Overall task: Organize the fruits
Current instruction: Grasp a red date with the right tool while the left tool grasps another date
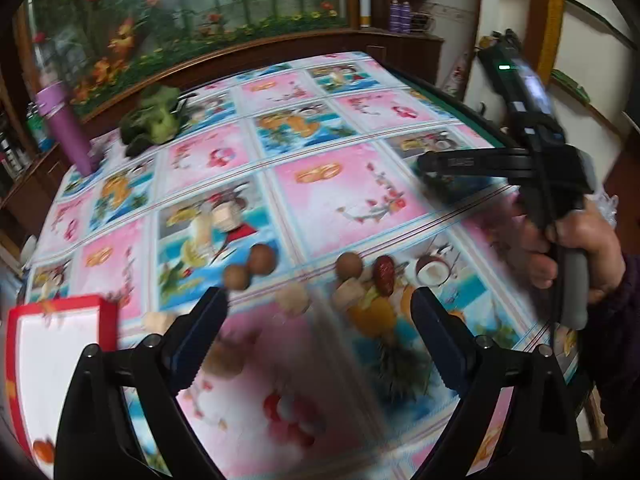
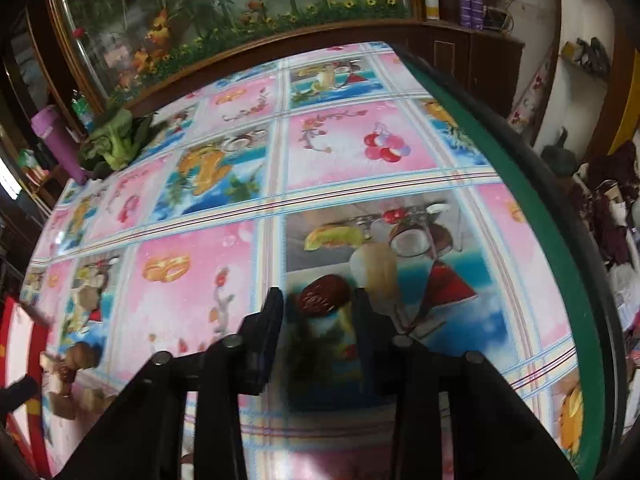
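Small fruits lie on the patterned tablecloth (image 1: 340, 184): two round brown longans (image 1: 262, 259), another longan (image 1: 349, 265), a red date (image 1: 385, 271) and pale peeled pieces (image 1: 294, 299). My left gripper (image 1: 318, 304) is open just in front of them, above the cloth. My right gripper (image 2: 318, 304) is shut on a wrinkled red date (image 2: 322, 295) held between its fingertips above the cloth; it also shows at the right of the left wrist view (image 1: 444, 166). The fruit cluster (image 2: 78, 360) sits far left in the right wrist view.
A red-rimmed white box (image 1: 60, 340) stands at the left front. A leafy green vegetable (image 1: 154, 120) and a purple bottle (image 1: 66, 128) are at the far left. The green table edge (image 2: 520, 184) runs along the right. A wooden cabinet stands behind.
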